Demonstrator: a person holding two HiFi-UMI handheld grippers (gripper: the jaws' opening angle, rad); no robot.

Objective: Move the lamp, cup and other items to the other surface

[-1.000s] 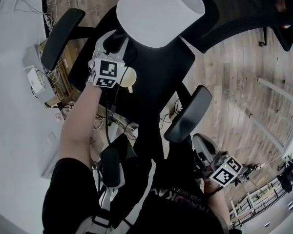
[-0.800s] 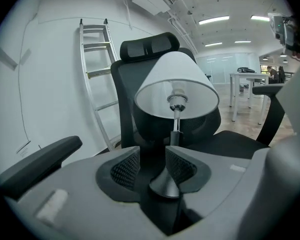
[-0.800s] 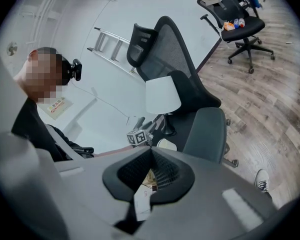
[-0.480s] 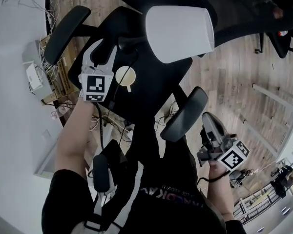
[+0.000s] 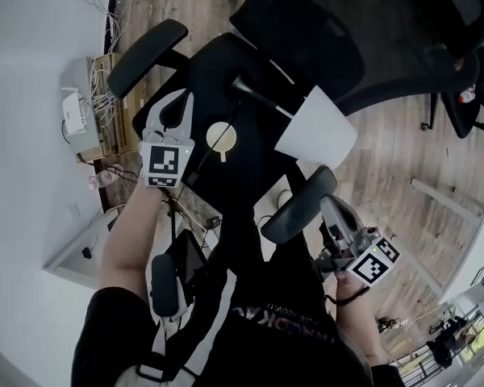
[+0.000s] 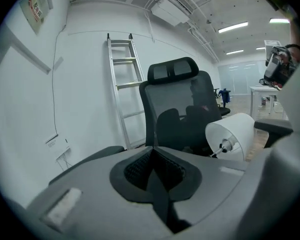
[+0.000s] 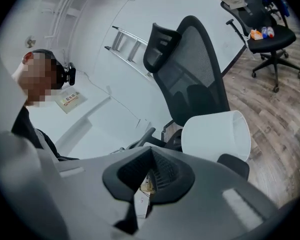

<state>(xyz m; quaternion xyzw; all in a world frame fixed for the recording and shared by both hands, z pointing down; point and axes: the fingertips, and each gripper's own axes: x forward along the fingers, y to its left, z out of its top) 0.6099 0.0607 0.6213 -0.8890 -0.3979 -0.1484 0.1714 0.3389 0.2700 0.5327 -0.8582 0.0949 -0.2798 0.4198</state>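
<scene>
- Since a second ago the lamp [image 5: 316, 131] has tipped: its shade, then over the back of the seat [image 5: 250, 172], is now down by the right armrest [image 5: 300, 204]. The left gripper [image 5: 177, 100] has come away from the cup [image 5: 221, 138], and its jaws have just been closing with nothing between them.
- Far left: a white surface [image 5: 24, 160], with a box [image 5: 74, 113] and loose cables at its edge.
- Left gripper: over the seat's left side, near the left armrest [image 5: 147, 47]. Its jaws are pressed together and empty.
- Cup: on the seat, just right of the left gripper and clear of it.
- Lamp: tipped across the seat, with its dark base toward the backrest. The stem slants to the white shade, whose open end faces the left gripper view.
- Right gripper [image 5: 331, 210]: outside the right armrest, well apart from lamp and cup. Its jaws are together and hold nothing.
</scene>
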